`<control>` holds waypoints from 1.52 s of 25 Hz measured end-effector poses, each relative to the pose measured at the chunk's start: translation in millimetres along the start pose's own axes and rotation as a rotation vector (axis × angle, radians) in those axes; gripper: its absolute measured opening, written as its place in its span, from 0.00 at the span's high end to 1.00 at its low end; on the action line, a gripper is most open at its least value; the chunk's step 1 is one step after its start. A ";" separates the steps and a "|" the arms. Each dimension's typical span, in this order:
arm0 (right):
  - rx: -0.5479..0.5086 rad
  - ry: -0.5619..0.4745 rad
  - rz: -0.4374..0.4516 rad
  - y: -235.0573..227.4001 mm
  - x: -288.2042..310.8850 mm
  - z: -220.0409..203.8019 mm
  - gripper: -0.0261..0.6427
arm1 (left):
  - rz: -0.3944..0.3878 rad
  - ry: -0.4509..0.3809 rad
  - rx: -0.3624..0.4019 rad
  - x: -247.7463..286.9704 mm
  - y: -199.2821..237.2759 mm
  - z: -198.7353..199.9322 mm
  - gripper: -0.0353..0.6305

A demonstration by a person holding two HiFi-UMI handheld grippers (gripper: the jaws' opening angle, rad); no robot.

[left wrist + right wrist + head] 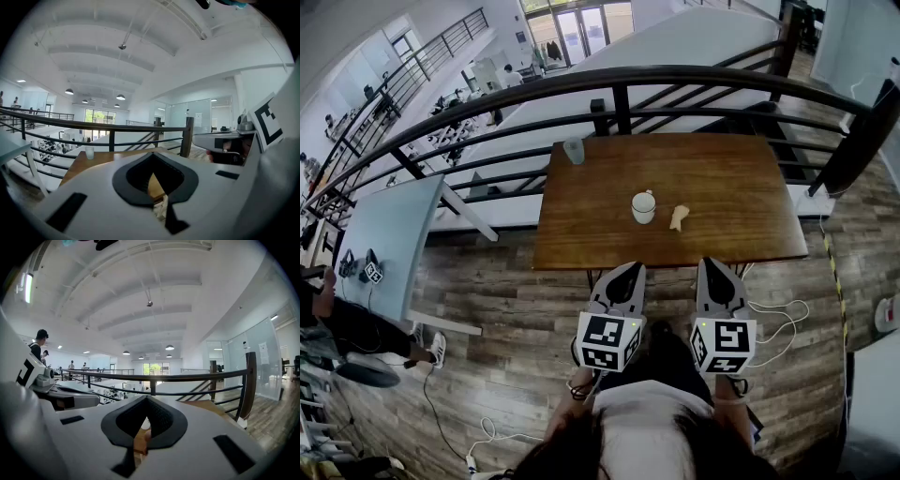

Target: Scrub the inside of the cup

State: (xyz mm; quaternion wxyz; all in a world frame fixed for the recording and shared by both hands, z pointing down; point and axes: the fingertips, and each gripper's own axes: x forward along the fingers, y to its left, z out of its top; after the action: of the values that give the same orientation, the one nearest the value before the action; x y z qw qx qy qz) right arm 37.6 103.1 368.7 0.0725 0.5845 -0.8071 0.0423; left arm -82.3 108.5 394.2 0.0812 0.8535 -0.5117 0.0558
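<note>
I hold my left gripper (pixel 627 270) and right gripper (pixel 715 264) at the near edge of the table (pixel 750 187). Both have fingers pressed together, holding nothing. The white cup (pixel 643 207) stands in the middle of the table, apart from both, just beside a tan lump (pixel 678 217).

No readable text, brand or number is present. The marker cubes (pixel 607 342) on the left gripper (pixel 631 269) and right gripper (pixel 713 263) carry only black-and-white square patterns. The sheet (pixel 263 352) on the glass wall is illegible.
</note>
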 end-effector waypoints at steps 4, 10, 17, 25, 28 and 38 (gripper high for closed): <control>0.001 0.003 0.002 -6.4 13.9 0.4 0.91 | 0.010 0.002 0.008 15.7 6.3 1.5 0.94; 0.018 0.016 0.010 -19.6 41.9 -2.0 0.91 | 0.031 0.001 -0.010 44.1 24.0 1.0 0.94; 0.055 0.038 0.072 -32.3 77.3 -6.1 0.91 | 0.054 -0.003 -0.022 78.8 38.8 2.9 0.94; 0.062 0.073 0.115 -47.1 123.7 -13.1 0.91 | 0.107 0.000 -0.031 117.2 60.2 1.3 0.94; 0.059 0.099 0.129 -53.9 142.6 -15.9 0.91 | 0.126 0.023 -0.038 133.8 67.8 -2.4 0.93; 0.078 0.158 0.191 -79.0 187.4 -37.9 0.91 | 0.190 0.047 -0.044 175.9 81.3 -13.9 0.93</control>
State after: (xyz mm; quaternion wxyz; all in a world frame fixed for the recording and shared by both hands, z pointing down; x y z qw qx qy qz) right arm 57.8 -91.4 436.0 0.1086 0.5021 -0.8486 0.1263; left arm -71.5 -78.5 445.8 0.1062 0.7976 -0.5894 0.0721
